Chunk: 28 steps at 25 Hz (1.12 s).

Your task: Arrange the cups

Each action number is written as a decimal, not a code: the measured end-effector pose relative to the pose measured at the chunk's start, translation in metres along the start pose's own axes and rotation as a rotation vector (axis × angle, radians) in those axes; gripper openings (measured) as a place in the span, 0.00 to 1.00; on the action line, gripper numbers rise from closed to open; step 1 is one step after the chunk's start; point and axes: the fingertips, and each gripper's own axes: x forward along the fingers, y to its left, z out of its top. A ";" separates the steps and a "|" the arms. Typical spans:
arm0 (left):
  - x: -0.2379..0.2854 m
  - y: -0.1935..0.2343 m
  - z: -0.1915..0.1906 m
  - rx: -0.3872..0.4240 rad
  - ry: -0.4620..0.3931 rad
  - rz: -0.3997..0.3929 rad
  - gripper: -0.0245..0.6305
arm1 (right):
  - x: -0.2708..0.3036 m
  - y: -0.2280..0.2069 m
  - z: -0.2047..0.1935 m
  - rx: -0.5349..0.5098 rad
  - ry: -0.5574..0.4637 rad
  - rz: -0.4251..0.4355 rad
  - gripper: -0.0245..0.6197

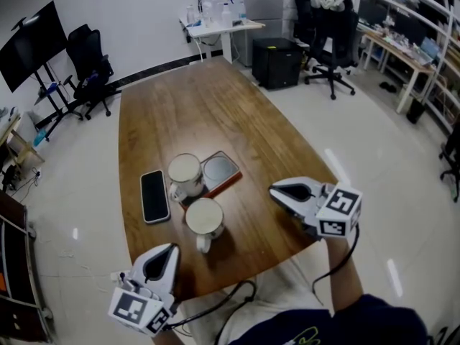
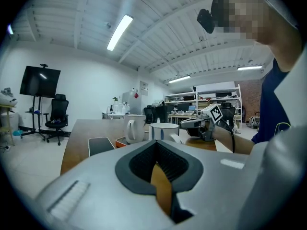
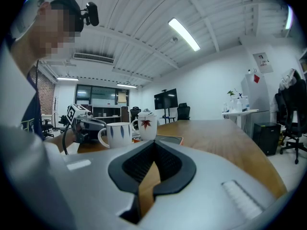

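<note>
both jaws are closed with nothing in them. the left hand-held gripper hangs at the near edge of the bench, and the right hand-held gripper is well to the right of the orange-edged tray. one white cup stands at the tray's left edge. the other cup stands just nearer the person than the tray.

to do this well, i'd open a jaw wide before closing in, come in level on the rim or handle, and steer clear of the phone left of the tray.

the bench is long, glossy brown wood on a pale shiny floor. an office chair and a dark screen stand beyond.
</note>
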 end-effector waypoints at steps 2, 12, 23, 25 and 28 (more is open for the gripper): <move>0.001 -0.001 0.000 0.000 0.002 -0.004 0.04 | 0.000 0.000 0.000 0.003 0.002 0.003 0.04; 0.000 0.006 -0.001 -0.008 -0.002 0.041 0.04 | 0.000 0.000 -0.001 -0.005 -0.005 0.001 0.04; 0.000 0.006 0.001 -0.010 -0.002 0.044 0.04 | 0.000 0.002 0.000 -0.001 -0.001 0.000 0.04; 0.000 0.006 0.000 -0.009 -0.001 0.043 0.04 | 0.000 0.001 0.000 -0.005 -0.004 0.000 0.04; 0.001 0.006 0.001 -0.009 -0.001 0.042 0.04 | 0.000 0.001 -0.001 0.001 -0.001 0.001 0.04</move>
